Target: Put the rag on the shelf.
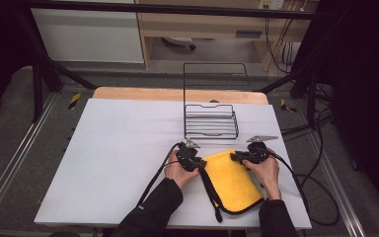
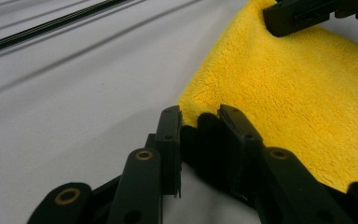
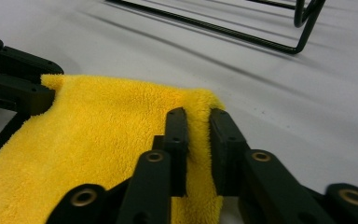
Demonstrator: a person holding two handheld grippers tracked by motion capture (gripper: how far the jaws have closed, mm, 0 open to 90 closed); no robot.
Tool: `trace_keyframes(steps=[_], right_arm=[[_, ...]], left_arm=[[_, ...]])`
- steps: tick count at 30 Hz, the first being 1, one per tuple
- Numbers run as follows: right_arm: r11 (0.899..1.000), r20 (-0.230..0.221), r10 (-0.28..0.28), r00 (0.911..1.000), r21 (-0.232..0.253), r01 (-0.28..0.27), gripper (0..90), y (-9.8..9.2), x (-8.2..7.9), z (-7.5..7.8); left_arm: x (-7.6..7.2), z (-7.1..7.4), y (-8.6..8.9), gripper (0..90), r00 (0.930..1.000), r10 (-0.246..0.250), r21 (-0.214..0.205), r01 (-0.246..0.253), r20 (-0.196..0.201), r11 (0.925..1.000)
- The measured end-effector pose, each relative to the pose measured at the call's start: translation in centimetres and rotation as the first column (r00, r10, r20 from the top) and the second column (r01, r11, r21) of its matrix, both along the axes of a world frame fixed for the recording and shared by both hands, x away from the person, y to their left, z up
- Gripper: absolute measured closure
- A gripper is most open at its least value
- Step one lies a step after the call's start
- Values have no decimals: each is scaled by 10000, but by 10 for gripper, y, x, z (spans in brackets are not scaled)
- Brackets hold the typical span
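High view, count: one yellow cloth [image 1: 233, 181]; one black wire rack [image 1: 211, 121]; two grippers; two hands; one desk [image 1: 123, 148]
High view, cloth: lies flat near the desk's front right, dark-edged, just in front of the rack
High view, grippers: left gripper [image 1: 198, 163] at the cloth's far left corner; right gripper [image 1: 237, 157] at its far right corner

Left gripper view, fingers: two fingers [image 2: 169, 135] drawn close on the cloth's corner [image 2: 279, 88], pinching its dark edge; the other gripper's tip [image 2: 298, 16] sits at the far corner

Right gripper view, fingers: two fingers [image 3: 177, 135] pinching a raised fold of the cloth [image 3: 98, 126]; one rack wire [image 3: 242, 32] lies beyond on the desk
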State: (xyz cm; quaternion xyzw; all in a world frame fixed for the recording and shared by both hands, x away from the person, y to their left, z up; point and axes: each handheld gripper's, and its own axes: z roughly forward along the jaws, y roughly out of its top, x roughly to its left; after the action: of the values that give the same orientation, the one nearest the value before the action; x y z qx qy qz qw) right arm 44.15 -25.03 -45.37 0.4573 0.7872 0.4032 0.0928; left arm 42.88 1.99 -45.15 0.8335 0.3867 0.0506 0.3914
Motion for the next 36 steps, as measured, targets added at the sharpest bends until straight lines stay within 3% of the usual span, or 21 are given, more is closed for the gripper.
trace_keyframes(steps=[4, 7, 10, 17, 25, 32, 36], right_arm=[[9999, -167, -149, 9998, 68, 150, 832, 0, 0, 2], [9998, -45, -216, 9998, 48, 216, 841, 0, -1, 3], [9997, 66, -252, 9997, 29, 252, 843, 0, -2, 7], [9987, 471, -424, 9980, 317, 409, 844, 0, -11, 18], [9965, 1310, -604, 9895, 645, 523, 847, -6, -30, 41], [9943, 1735, -676, 9825, 929, 520, 847, -10, -44, 57], [9934, 2131, -732, 9743, 1022, 523, 847, -12, -56, 73]], left_arm=[[1, 0, 2, 709, 9998, 109, -192, -113, -163, 9998], [1, 0, 2, 751, 9991, 224, -445, -240, -368, 9987], [0, 2, 3, 769, 9992, 238, -527, -254, -315, 9983], [-8, 14, 7, 782, 9995, 221, -1130, -195, 217, 9934], [-18, 32, 7, 782, 9961, 38, -1422, 88, 882, 9898], [-28, 48, 7, 782, 9896, -122, -1623, 356, 1430, 9861], [-33, 59, 7, 782, 9842, -211, -1703, 515, 1760, 9840]])
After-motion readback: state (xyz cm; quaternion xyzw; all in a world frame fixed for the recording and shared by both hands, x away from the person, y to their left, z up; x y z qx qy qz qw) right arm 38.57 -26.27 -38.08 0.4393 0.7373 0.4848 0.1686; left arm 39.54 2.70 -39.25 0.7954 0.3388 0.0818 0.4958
